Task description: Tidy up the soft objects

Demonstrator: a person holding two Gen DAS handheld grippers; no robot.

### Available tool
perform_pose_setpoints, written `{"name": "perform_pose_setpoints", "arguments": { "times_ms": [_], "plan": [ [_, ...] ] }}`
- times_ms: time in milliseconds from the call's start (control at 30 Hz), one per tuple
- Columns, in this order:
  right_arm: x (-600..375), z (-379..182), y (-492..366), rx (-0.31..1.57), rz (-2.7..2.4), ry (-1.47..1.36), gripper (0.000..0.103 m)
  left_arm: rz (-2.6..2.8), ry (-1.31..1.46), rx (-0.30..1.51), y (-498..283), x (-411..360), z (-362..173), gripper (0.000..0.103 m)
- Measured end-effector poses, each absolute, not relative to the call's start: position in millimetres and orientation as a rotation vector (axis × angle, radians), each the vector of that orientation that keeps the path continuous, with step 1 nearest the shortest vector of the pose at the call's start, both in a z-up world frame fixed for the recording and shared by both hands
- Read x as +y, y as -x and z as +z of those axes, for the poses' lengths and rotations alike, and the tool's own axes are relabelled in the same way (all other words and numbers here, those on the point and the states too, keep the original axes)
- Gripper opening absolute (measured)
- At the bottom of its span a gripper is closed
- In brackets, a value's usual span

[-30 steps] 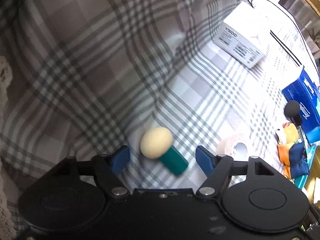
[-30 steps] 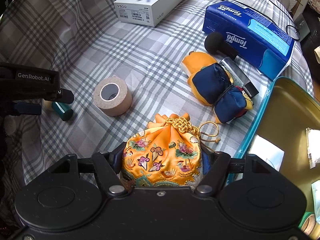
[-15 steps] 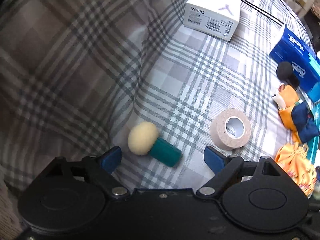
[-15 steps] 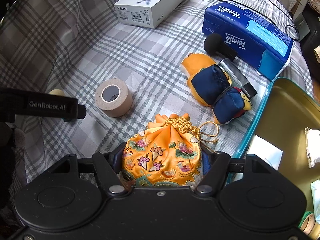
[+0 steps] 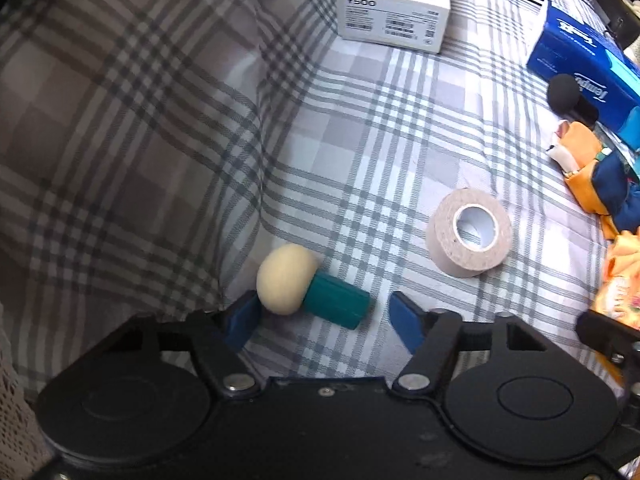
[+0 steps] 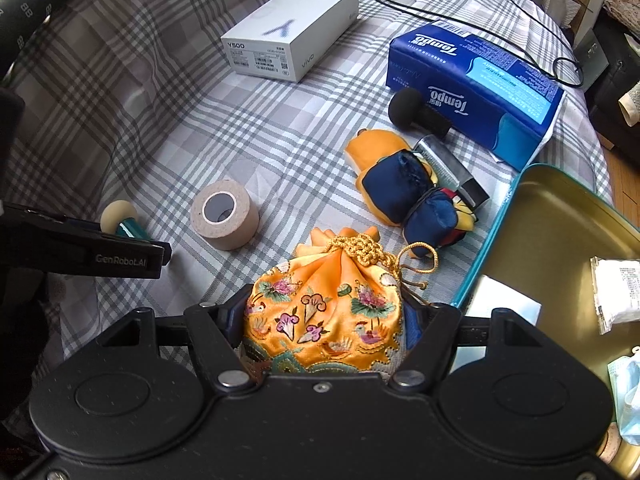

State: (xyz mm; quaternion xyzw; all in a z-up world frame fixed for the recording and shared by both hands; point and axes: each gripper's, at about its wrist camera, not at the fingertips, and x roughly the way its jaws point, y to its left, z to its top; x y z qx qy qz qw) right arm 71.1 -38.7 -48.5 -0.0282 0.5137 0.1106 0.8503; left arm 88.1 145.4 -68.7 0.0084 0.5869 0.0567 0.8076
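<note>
Risk: left gripper (image 5: 324, 316) has just been closing, sponge (image 5: 286, 284) between its fingers with the left pad apparently touching and the right apart, so it may roll out; right gripper (image 6: 324, 328) is clamped on pouch (image 6: 324, 312), beside tin (image 6: 560, 216).

Plaid bedsheet (image 6: 168, 128) w/ phone box (image 6: 292, 32), tape roll (image 6: 224, 216), tissue pack (image 6: 480, 76), sponge applicator (image 5: 308, 292), pouches (image 6: 408, 192).

white phone box (image 6: 290, 31) | tissue pack (image 6: 476, 80) | tape roll (image 6: 224, 215) | cable (image 6: 460, 4)
</note>
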Motion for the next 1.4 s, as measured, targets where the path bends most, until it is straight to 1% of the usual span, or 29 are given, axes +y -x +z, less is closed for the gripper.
{"name": "perform_pose_setpoints", "arguments": {
  "times_ms": [33, 267, 533, 733, 1000, 1233, 1400],
  "plan": [
    [-39.5, -47.0, -70.6, 1.079, 0.232, 0.057, 0.067, 0.13, -0.016, 1.254, -88.2, 147.1, -68.4, 0.054],
    [-43.8, -38.1, -65.6, 1.066, 0.223, 0.035, 0.067, 0.106, 0.064, 1.23, -80.0, 158.5, -53.2, 0.055],
    [-57.8, -22.5, -66.1, 1.063, 0.177, -0.054, 0.067, 0.055, 0.075, 1.181, -72.1, 146.7, -23.8, 0.055],
    [-86.6, -6.2, -67.9, 1.073, 0.054, -0.129, 0.066, 0.007, 0.061, 1.133, -66.0, 125.7, 2.7, 0.055],
    [-169.1, 22.3, -66.7, 0.995, -0.133, -0.348, 0.067, -0.132, 0.01, 1.098, -70.7, 61.5, 29.5, 0.055],
    [-228.1, 20.4, -55.4, 0.953, -0.276, -0.477, 0.067, -0.242, -0.063, 1.085, -78.2, -13.3, 42.7, 0.055],
    [-243.6, 17.0, -48.5, 0.947, -0.331, -0.479, 0.067, -0.284, -0.085, 1.097, -90.7, -62.8, 44.7, 0.055]
  ]
}}
